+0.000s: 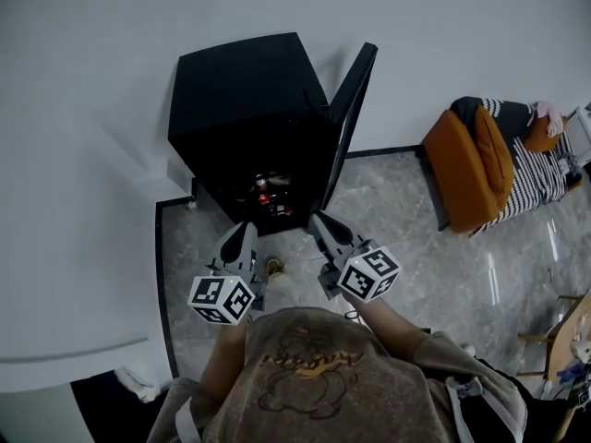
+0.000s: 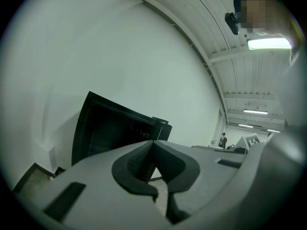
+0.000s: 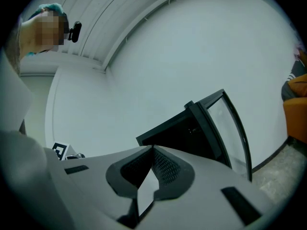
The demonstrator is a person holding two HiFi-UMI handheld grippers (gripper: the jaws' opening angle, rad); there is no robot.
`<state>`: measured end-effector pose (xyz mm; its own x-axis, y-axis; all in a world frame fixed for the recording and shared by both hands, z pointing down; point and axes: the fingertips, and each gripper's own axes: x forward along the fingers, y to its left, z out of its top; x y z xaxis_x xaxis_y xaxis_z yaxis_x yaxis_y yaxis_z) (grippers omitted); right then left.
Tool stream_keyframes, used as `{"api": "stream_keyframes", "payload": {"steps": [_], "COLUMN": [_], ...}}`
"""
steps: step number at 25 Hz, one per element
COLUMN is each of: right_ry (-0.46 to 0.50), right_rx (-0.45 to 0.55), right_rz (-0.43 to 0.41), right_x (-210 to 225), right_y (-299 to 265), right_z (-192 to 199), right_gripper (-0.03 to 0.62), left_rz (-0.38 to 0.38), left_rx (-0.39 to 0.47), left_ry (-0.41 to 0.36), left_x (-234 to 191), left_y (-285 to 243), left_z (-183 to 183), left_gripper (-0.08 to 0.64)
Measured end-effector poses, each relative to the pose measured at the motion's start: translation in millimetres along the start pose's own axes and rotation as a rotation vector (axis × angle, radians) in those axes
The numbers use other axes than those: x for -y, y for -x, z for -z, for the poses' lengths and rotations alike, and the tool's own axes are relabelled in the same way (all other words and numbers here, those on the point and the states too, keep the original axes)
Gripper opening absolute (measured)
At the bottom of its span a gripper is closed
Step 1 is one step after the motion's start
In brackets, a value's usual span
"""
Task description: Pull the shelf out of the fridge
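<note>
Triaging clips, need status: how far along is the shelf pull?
Done: the fridge has its door open. In hand: nothing; left gripper and right gripper are both shut and empty, short of the opening. Left: the whole pull; the shelf is lost in the dark interior.

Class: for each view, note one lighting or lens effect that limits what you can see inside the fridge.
Head view: the fridge interior lies in deep shadow. Left gripper view: a ceiling light flares bright, and the fisheye corners go black. Right gripper view: the fisheye bends the fridge door, and the interior reads black.
</note>
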<state>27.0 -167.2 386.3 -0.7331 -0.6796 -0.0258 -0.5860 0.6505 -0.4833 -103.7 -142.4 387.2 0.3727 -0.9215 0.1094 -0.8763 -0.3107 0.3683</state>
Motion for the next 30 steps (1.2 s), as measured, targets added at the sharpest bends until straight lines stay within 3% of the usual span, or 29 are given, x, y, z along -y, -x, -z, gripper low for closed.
{"api": "stream_keyframes", "payload": {"steps": [14, 25, 30], "right_ry": [-0.130, -0.252, -0.294], "right_rx": [0.067, -0.010, -0.039], "right_rz": [-0.044, 0.029, 0.066], "right_x": [27.0, 77.7, 77.1], "right_y": [-39.8, -55.1, -53.9], "right_z": [13.1, 87.0, 116.9], "right_gripper": [0.023, 0.023, 0.023], "left_rz": [0.028, -0.011, -0.032], "left_rx": [0.009, -0.009, -0.032], "left_ry": [0.038, 0.141, 0.185], "left_x": [-31.9, -69.9, -85.5], "left_y": [-35.8, -63.8, -55.1], "left_z": [13.1, 68.2, 90.9], "left_gripper": [0.006, 0.006, 0.006]}}
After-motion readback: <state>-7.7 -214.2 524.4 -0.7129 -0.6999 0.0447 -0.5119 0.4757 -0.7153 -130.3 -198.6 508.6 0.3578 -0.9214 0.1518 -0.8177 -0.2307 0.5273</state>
